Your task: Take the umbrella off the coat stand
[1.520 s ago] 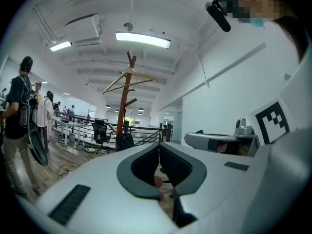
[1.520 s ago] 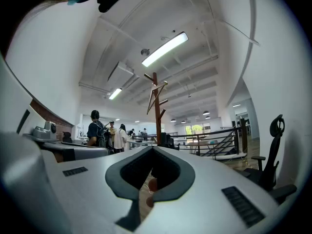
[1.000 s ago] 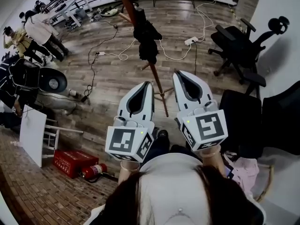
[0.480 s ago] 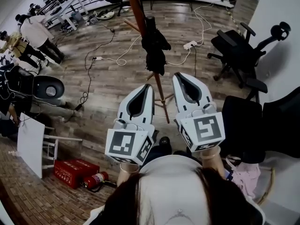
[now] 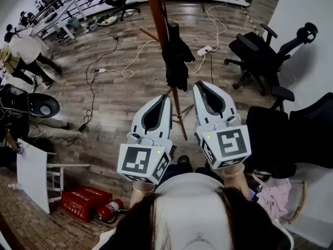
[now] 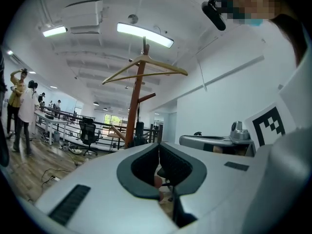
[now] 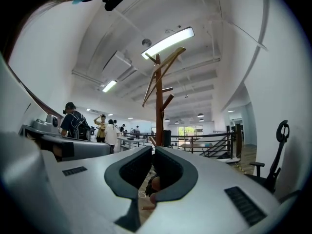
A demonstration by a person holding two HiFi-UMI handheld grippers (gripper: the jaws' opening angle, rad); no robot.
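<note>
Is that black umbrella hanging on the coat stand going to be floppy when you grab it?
Probably partly. The umbrella hangs folded with loose, bunched fabric, so the cloth should squash. It hangs straight along the coat stand, hinting at a stiff shaft inside. Hanging freely, it may swing when nudged.

Wood-plank floor (image 5: 119, 95) carried everything; brick-pattern strip (image 5: 31, 228) along lower-left edge. Wooden coat stand (image 5: 156, 9) stood on planks at centre, splayed feet down, black umbrella (image 5: 177, 61) hanging from it. White cable (image 5: 132, 64) and black cable (image 5: 92, 82) snaked across boards left of stand; white power strip (image 5: 203, 50) lay right of it. Black office chair (image 5: 255, 56) stood farther right. Red box (image 5: 78, 203) and red fire extinguisher (image 5: 108, 211) lay touching at lower left, white panel (image 5: 32, 176) on edge beside them.
</note>
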